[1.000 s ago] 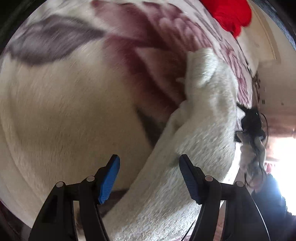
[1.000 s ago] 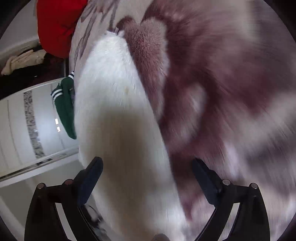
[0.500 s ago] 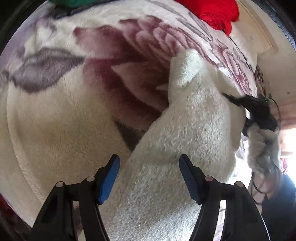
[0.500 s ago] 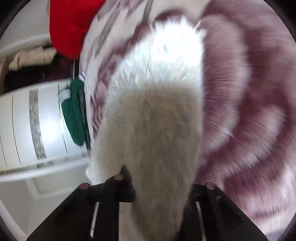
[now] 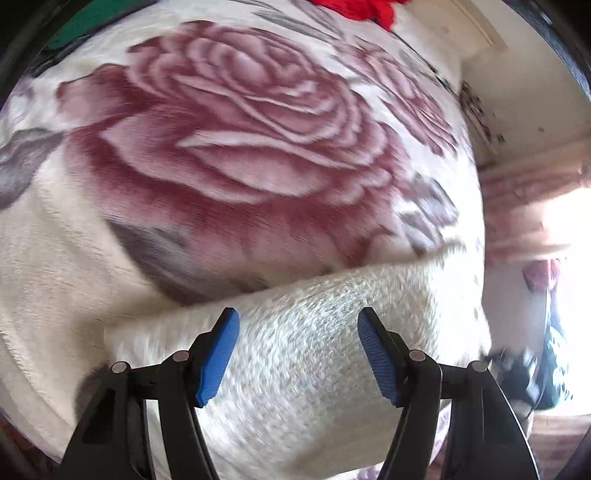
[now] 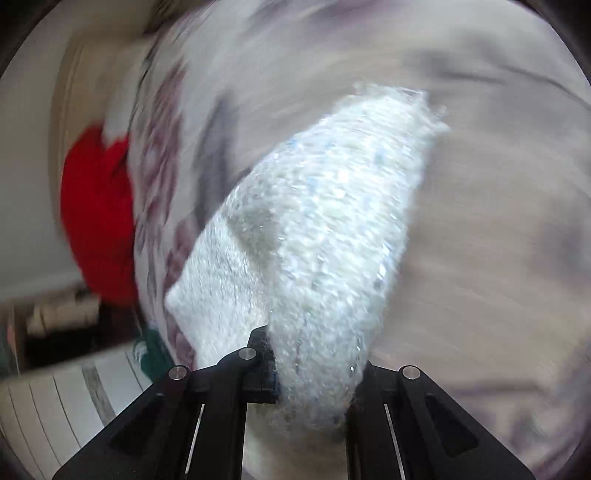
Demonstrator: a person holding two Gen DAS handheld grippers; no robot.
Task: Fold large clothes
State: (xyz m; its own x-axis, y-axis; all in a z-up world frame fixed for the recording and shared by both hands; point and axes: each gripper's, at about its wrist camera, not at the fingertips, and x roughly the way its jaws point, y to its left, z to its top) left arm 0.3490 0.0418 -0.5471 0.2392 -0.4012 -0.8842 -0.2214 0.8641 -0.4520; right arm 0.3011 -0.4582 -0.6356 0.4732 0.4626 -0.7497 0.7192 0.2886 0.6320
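Red cloth [image 6: 98, 214], green garment [image 5: 88, 18] edge rose blanket [image 5: 236, 147].

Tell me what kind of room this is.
Probably a bedroom: a plush rose blanket covers what looks like a bed, with red and green clothes heaped on it.

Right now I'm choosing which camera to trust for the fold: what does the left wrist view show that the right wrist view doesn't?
Only the left wrist view: the left gripper with its blue pads apart above the white fuzzy garment, and the big rose on the blanket in sharp detail.

Only the right wrist view: the right gripper shut on a bunched fold of that garment, and a white slatted panel.

Both: the garment, the blanket and the red cloth beyond.
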